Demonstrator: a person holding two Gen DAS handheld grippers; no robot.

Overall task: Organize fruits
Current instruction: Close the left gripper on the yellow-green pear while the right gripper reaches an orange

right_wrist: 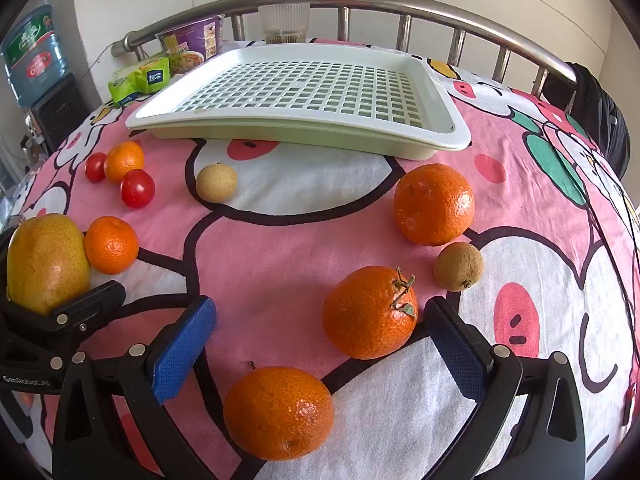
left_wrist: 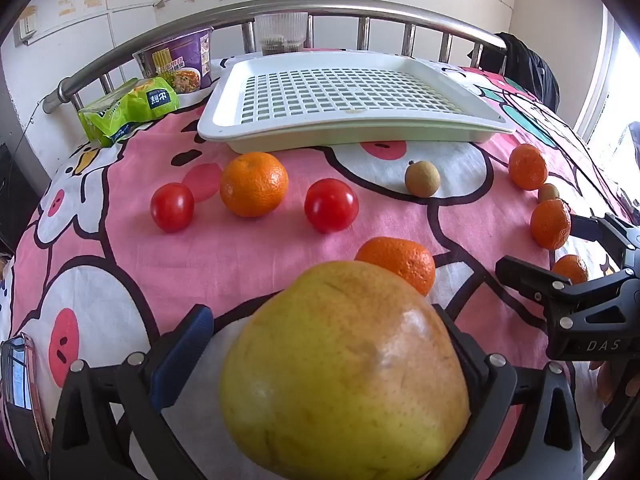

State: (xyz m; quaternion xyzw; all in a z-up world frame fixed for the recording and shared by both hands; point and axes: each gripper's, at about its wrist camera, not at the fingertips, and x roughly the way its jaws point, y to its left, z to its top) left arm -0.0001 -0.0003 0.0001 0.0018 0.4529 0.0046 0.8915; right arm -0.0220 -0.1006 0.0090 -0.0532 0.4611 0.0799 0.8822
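A big yellow pear (left_wrist: pixel 344 376) sits between the fingers of my left gripper (left_wrist: pixel 324 348); its right pad touches it, the left blue pad (left_wrist: pixel 182 356) stands a little off. The pear also shows in the right wrist view (right_wrist: pixel 46 260). My right gripper (right_wrist: pixel 320 344) is open over two oranges (right_wrist: pixel 370 312) (right_wrist: pixel 278 412). More oranges (left_wrist: pixel 254 184) (left_wrist: pixel 398 262) (right_wrist: pixel 434 204), two tomatoes (left_wrist: pixel 172 207) (left_wrist: pixel 331 205) and small brown longans (left_wrist: pixel 422 179) (right_wrist: pixel 458 266) lie on the pink cloth. A white slotted tray (left_wrist: pixel 344 128) stands empty behind them.
A green snack packet (left_wrist: pixel 128 108), a purple noodle cup (left_wrist: pixel 180 62) and a clear cup (left_wrist: pixel 282 34) stand at the back by a metal rail (left_wrist: pixel 320 6). A water bottle (right_wrist: pixel 34 56) stands off the far left in the right wrist view.
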